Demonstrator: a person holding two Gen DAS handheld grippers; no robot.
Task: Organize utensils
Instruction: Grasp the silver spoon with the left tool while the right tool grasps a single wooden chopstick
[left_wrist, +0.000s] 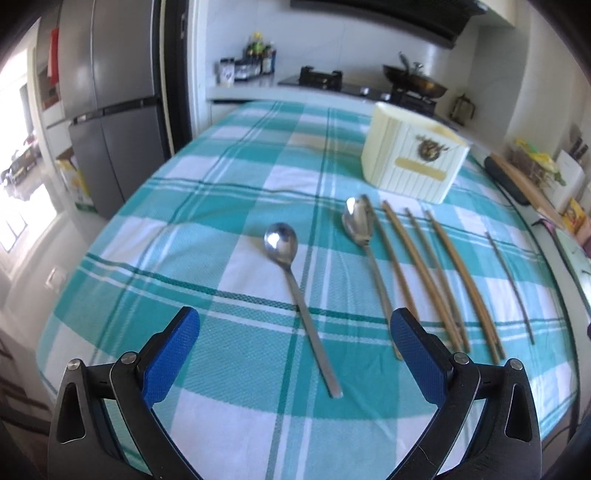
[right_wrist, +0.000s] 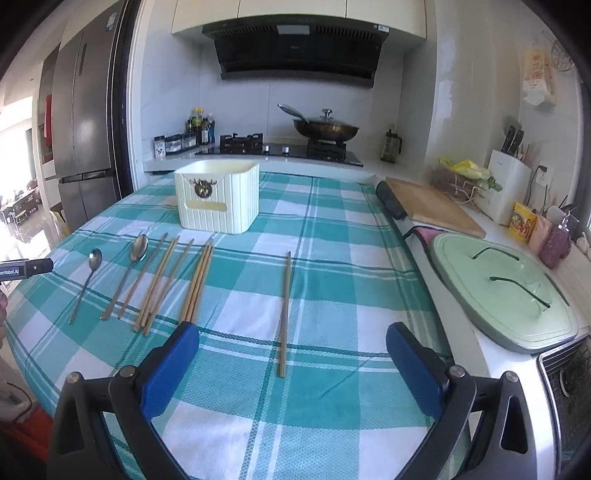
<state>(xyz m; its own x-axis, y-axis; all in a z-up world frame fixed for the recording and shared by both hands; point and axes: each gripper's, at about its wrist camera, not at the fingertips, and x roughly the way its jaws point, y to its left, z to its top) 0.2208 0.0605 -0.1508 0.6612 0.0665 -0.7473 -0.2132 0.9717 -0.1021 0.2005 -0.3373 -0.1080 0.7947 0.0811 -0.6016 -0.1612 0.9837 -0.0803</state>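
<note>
Two metal spoons lie on the teal checked tablecloth: one (left_wrist: 295, 291) straight ahead of my open left gripper (left_wrist: 295, 332), its handle end between the fingers, the other (left_wrist: 364, 240) to its right. Several wooden chopsticks (left_wrist: 439, 273) lie beside them, and one single chopstick (left_wrist: 511, 284) lies apart at the right. A cream utensil box (left_wrist: 413, 160) stands behind them. In the right wrist view my right gripper (right_wrist: 291, 345) is open and empty above the single chopstick (right_wrist: 285, 310); the spoons (right_wrist: 86, 280), chopsticks (right_wrist: 177, 277) and box (right_wrist: 218, 195) lie to the left.
A wooden cutting board (right_wrist: 432, 206) and a green lid (right_wrist: 506, 288) lie on the counter right of the table. A wok (right_wrist: 325, 129) sits on the stove behind. A fridge (right_wrist: 81, 122) stands at the left. The table edge (left_wrist: 74, 306) falls away at the left.
</note>
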